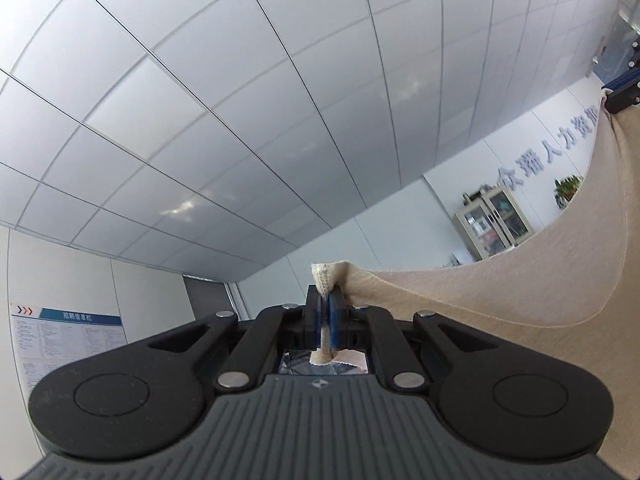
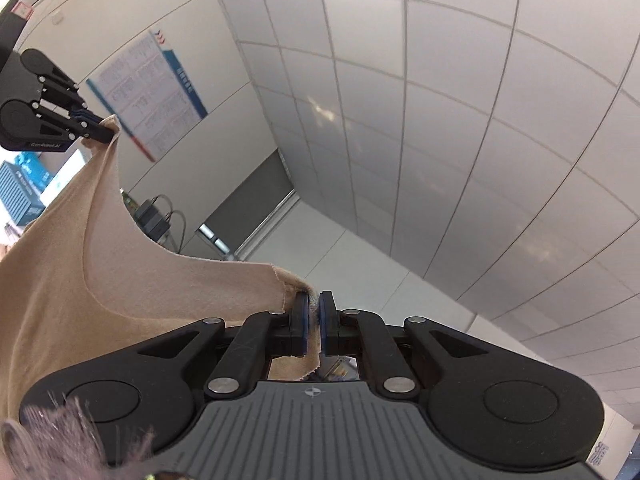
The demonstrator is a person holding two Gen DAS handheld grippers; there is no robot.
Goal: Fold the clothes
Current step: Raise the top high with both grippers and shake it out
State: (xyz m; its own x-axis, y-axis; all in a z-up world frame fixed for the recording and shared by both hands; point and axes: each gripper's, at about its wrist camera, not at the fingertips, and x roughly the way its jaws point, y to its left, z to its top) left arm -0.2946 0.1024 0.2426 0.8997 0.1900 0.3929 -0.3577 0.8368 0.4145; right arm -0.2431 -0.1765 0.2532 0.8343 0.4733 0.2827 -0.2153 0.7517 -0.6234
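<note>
1 beige garment (image 1: pixel 520 280) hangs in the air between 2 hand-held grippers, and both cameras look up at a tiled ceiling (image 1: pixel 240 120).

In the left wrist view, the left gripper (image 1: pixel 325 300) sits at lower centre with its 2 blue-padded jaws closed tight on 1 bunched corner of the garment; a ribbed, cream edge of cloth pokes up above the jaws, and a small tail of it shows below them. From there the fabric sweeps right and up in a long curved edge to the right gripper (image 1: pixel 622 94), seen at the upper right edge of the frame, which pinches the other corner. Behind the cloth stand 1 glass-door cabinet (image 1: pixel 494 222) and 1 potted plant (image 1: pixel 566 188) against a white wall with blue lettering (image 1: pixel 548 160). 1 notice board (image 1: pixel 68 332) hangs at lower left.

In the right wrist view, the right gripper (image 2: pixel 314 312) at lower centre is likewise clamped shut on a fold of the garment (image 2: pixel 80 260), with cloth squeezed between its 2 pads and a flap showing beneath. The fabric spreads left and rises to the left gripper (image 2: pixel 100 126) in the upper left, whose closed fingertips bite the cloth's top corner. 1 poster (image 2: pixel 152 92) is on the wall beside it, and 1 dark roller blind (image 2: pixel 248 200) covers a window at centre. Some fuzzy grey-pink material (image 2: pixel 68 440) intrudes at the lower left corner; what it is cannot be told.
</note>
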